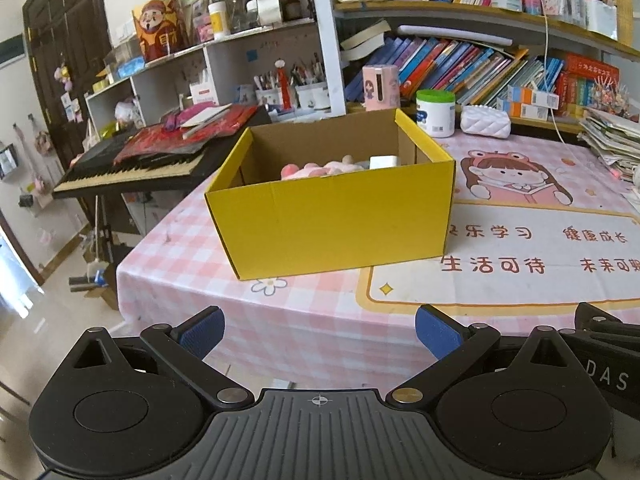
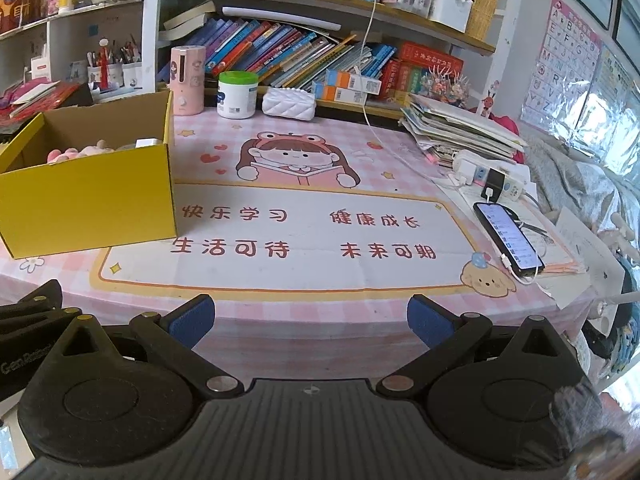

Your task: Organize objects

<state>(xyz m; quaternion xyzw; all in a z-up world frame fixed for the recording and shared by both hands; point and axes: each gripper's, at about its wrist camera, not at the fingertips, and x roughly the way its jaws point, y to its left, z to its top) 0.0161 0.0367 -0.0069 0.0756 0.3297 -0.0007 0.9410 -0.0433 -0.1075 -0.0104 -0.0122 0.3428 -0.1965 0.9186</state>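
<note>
- Left hand-held gripper (image 1: pixel 320 332): blue-padded fingers (image 1: pixel 202 336) spread wide, nothing between them, hovering off the near edge of the table (image 1: pixel 304 320).
- Right hand-held gripper (image 2: pixel 310 320): likewise spread, empty, just short of the table's near edge, close beside the left one.
- Yellow cardboard box (image 1: pixel 332 220): straight ahead of the left hand-held gripper, standing open-topped on the pink checked tablecloth (image 1: pixel 192 264); ahead and to the left of the right one (image 2: pixel 88 204).
- Pink plush toy (image 1: pixel 316 170) and white block (image 1: pixel 384 161): inside the box, only their tops showing above the front wall; the rest hidden.
- White jar with green lid (image 2: pixel 237 95), pink dispenser (image 2: pixel 187 80) and white quilted pouch (image 2: pixel 289 105): far ahead of the right hand-held gripper, along the table's back edge under the bookshelf (image 2: pixel 320 44).
- Phone (image 2: pixel 508 240): ahead and right of the right hand-held gripper, screen lit, white cable plugged in, lying on papers.
- Power strip (image 2: pixel 492 172) and stack of papers (image 2: pixel 460 124): farther off on the right.
- Keyboard piano (image 1: pixel 132 168): beyond the table's left side, ahead-left of the left hand-held gripper.
</note>
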